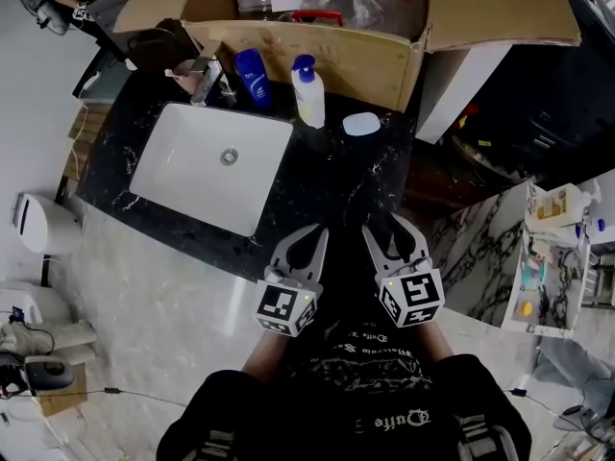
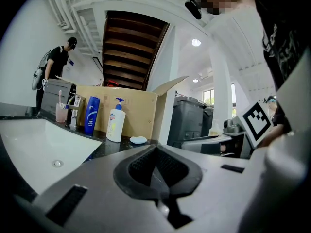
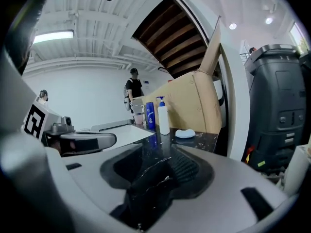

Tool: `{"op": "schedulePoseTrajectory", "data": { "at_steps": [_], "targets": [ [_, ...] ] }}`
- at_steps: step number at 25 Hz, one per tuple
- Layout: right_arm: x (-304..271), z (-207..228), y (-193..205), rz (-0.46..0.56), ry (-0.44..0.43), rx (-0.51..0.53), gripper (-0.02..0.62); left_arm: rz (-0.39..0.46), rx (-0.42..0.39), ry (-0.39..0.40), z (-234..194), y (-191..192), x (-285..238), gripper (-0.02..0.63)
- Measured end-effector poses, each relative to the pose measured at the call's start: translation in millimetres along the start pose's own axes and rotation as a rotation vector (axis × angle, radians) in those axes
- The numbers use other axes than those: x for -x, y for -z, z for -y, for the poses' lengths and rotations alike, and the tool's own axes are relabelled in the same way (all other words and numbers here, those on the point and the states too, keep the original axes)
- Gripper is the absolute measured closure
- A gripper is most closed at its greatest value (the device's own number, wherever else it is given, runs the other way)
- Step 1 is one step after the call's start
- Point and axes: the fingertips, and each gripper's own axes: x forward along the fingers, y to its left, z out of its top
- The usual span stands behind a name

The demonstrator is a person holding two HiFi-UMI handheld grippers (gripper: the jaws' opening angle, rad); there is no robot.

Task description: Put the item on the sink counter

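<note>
The black marble sink counter [image 1: 336, 185] holds a white basin [image 1: 192, 166]. Along its back edge stand a blue bottle [image 1: 254, 77] and a white pump bottle [image 1: 308, 94], and a pale soap bar [image 1: 361, 123] lies beside them. Both grippers hover over the counter's front edge, well short of these items. My left gripper [image 1: 307, 233] [image 2: 155, 152] is shut with nothing in it. My right gripper [image 1: 391, 233] [image 3: 159, 152] is open, and only the dark veined counter shows between its jaws. The soap bar [image 3: 185, 133] lies straight ahead of it.
An open cardboard box [image 1: 370, 56] with a water bottle and plastic bags stands behind the counter. A faucet [image 1: 207, 80] and a cup [image 2: 60, 113] stand at the back left. A grey bin [image 3: 282, 106] is to the right, a white bin [image 1: 43, 224] to the left. A person [image 2: 56, 67] stands beyond the sink.
</note>
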Motion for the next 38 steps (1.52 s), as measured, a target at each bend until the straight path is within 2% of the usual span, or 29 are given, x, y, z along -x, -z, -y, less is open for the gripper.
{"op": "schedulePoseTrajectory", "data": {
  "at_steps": [5,7,10,19,26,34,38],
  "targets": [
    [7,9,-4,0.007,0.047,0.044,0.49,0.016,0.002,-0.044,-13,-4,9,0.6],
    [10,7,-1,-0.005,0.033,0.039,0.592,0.021,0.006,-0.051,-13,-5,10,0.6],
    [12,0,3,-0.012,-0.005,0.028,0.595,0.017,0.005,-0.054,-11,-3,11,0.6],
    [16,-2,-9,0.039,0.029,0.117,0.597,0.009,-0.004,-0.035,-8,2,14,0.6],
    [15,1,-10,0.044,0.04,0.108,0.597,0.006,-0.022,0.002,1,0,13,0.6],
    [13,4,-5,0.025,0.054,0.103,0.597,0.001,-0.038,-0.007,-1,1,15,0.6],
    [12,7,-6,0.037,0.048,0.023,0.597,-0.004,-0.038,-0.01,-2,1,16,0.6]
  ]
}}
